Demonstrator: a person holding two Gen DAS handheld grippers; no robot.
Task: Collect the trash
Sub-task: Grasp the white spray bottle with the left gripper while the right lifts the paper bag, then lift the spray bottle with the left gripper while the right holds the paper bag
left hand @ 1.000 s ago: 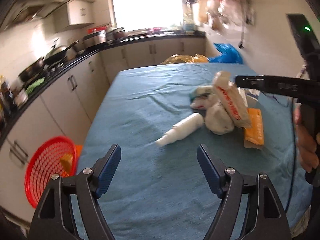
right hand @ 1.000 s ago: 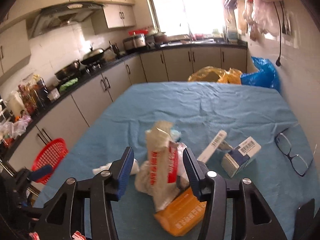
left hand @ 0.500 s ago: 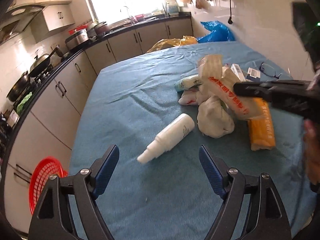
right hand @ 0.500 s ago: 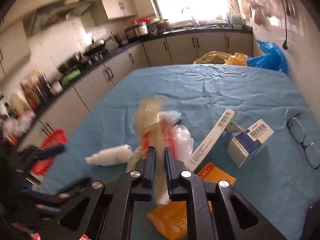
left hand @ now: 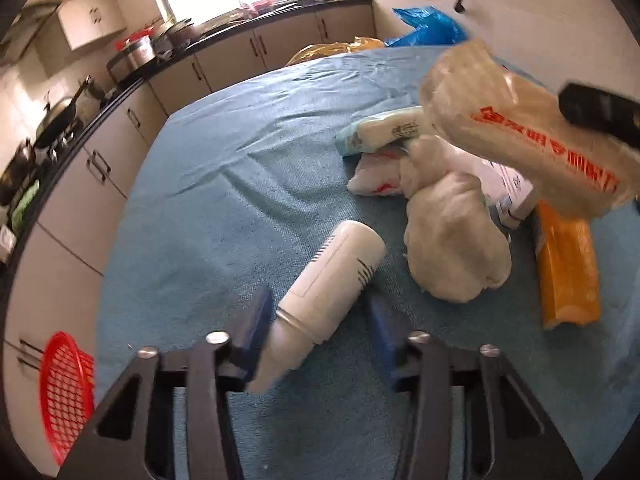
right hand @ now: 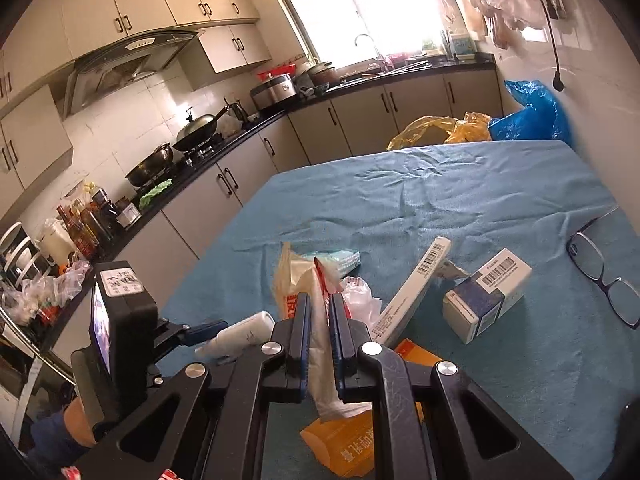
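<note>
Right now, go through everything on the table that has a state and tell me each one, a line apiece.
white bottle: lying on its side between the closing left gripper jaws.
plastic wrapper: pinched in the shut right gripper.
orange packet: lying flat.
blue-and-white box: resting on its side, closed.
glasses: lying unfolded on the blue tablecloth.
</note>
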